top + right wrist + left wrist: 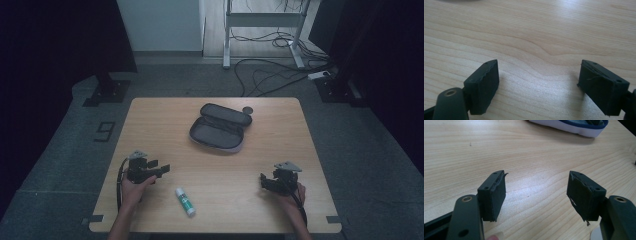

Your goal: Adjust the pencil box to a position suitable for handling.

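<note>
The left gripper [159,170] rested low over the wooden table [150,125] with its 2 jaws wide apart and nothing between them. The right gripper [265,181] sat near the table's right side, jaws also spread and empty. A glue stick [185,201] lay on the table between the 2 grippers, closer to the left one and near the front edge. An open pencil case [220,128] lay farther back, near the middle.
</note>
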{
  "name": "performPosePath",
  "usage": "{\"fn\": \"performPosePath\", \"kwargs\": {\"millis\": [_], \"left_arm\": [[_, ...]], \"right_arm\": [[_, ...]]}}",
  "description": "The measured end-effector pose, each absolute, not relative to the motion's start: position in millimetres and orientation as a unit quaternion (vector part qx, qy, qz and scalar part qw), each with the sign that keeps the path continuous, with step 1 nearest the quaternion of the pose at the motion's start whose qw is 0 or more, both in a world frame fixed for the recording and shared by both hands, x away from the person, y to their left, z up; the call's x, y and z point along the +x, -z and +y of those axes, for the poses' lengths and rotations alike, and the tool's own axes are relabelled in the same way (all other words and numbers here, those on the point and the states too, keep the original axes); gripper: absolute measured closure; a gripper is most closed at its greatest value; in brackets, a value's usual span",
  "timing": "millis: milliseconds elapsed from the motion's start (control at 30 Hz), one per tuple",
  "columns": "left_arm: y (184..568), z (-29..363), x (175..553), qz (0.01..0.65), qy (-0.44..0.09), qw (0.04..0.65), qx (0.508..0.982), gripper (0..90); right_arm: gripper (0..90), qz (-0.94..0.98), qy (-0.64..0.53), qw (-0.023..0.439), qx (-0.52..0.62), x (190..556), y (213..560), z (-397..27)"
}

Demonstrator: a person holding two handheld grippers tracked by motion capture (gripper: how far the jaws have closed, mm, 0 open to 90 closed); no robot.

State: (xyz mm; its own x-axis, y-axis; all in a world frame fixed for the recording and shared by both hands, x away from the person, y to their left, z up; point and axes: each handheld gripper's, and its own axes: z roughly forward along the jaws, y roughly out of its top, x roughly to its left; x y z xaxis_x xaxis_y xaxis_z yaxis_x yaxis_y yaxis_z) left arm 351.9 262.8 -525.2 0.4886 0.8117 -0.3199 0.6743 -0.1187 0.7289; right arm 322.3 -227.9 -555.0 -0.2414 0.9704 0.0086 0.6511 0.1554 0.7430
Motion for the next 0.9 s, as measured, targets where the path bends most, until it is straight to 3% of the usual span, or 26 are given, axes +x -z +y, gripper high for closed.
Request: {"fn": "performPosePath", "kwargs": {"millis": [900], "left_arm": [[504, 248, 366, 0.488, -0.090, 0.461, 0.736, 35.0]], "right_arm": [[27.2, 0.704, -0.366, 0.242, 0.558, 321, 539, -228]]}}
